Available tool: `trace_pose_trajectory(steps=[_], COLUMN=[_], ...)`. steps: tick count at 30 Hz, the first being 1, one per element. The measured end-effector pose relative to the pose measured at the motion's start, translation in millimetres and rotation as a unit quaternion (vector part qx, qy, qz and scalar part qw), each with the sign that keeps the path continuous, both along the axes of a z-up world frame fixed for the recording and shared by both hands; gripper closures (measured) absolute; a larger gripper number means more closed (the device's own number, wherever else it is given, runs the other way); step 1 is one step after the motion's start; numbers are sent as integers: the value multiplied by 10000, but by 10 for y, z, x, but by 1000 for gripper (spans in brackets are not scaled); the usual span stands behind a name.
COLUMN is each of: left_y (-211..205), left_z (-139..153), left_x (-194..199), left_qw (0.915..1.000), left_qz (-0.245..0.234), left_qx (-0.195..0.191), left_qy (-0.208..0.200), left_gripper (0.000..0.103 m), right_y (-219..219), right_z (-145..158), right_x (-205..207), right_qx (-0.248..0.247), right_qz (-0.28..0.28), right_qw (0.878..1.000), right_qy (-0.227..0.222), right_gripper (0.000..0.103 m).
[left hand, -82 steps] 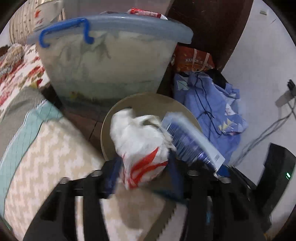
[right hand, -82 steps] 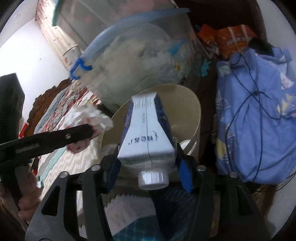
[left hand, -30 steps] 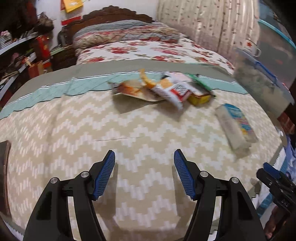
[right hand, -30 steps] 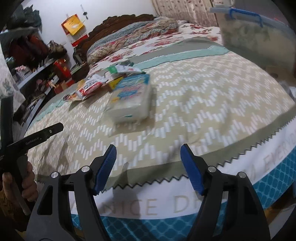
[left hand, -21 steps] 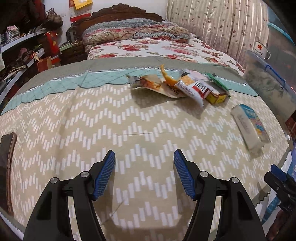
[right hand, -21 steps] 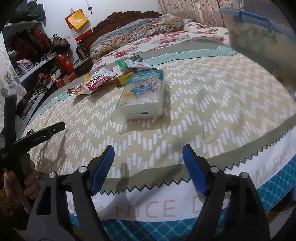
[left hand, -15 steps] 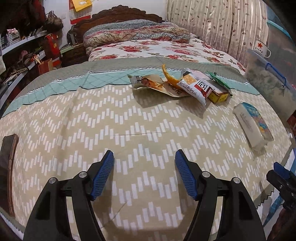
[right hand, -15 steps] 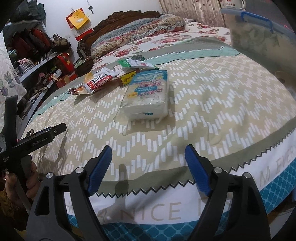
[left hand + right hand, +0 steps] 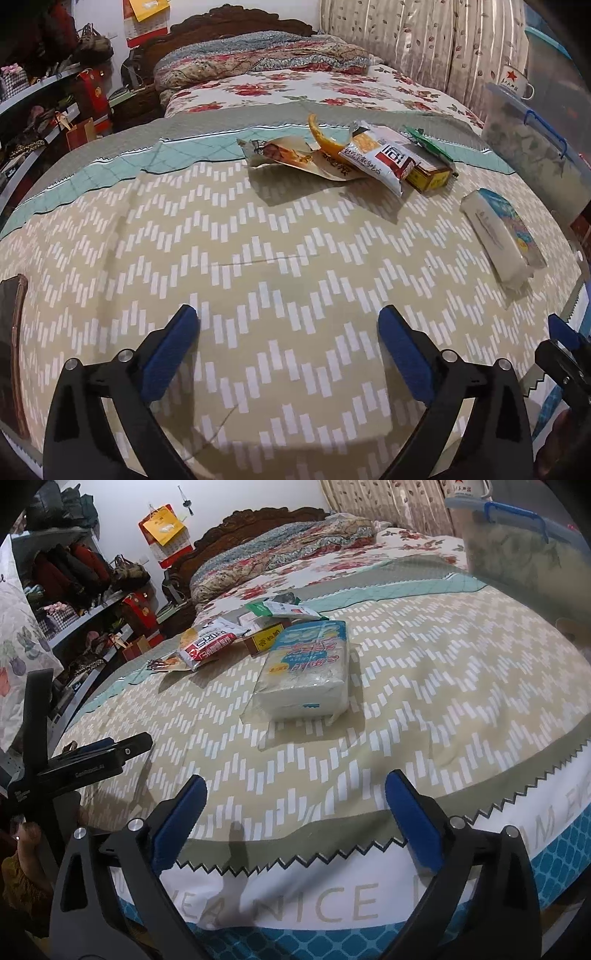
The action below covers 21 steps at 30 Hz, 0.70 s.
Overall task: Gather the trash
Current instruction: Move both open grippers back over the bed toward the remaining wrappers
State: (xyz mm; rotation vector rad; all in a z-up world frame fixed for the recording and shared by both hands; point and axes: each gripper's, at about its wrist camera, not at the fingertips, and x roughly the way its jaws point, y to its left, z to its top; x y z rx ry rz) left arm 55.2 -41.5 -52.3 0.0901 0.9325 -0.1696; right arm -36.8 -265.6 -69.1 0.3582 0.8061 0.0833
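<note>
The bedspread [image 9: 258,258] was beige with white zigzag dashes; the tissue pack [image 9: 306,668] was white and blue.

Even indoor light, soft shadows on the bed [image 9: 258,258]; fisheye bends edges, corners black, bin [image 9: 517,554] perhaps blurred.

On the bedspread [image 9: 258,280] lie three snack wrappers [image 9: 376,157], one small yellow box [image 9: 430,177] and one tissue pack [image 9: 304,675]. Beside the bed stands one plastic storage bin [image 9: 517,542] (blue handle).
</note>
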Motion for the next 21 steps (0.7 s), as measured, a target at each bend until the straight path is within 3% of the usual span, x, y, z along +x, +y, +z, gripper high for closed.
trace_pose_trajectory(steps=[21], left_y=[-89], left_z=[-39], left_x=[-17], left_qw=[9996], left_qz=[-101], left_qx=[248], left_qy=[81], left_gripper=[8], right_y=[100], right_z=[-25], right_x=[-45], right_qx=[-465], right_qz=[147], right_qw=[9988], right_qy=[-96], right_gripper=[4])
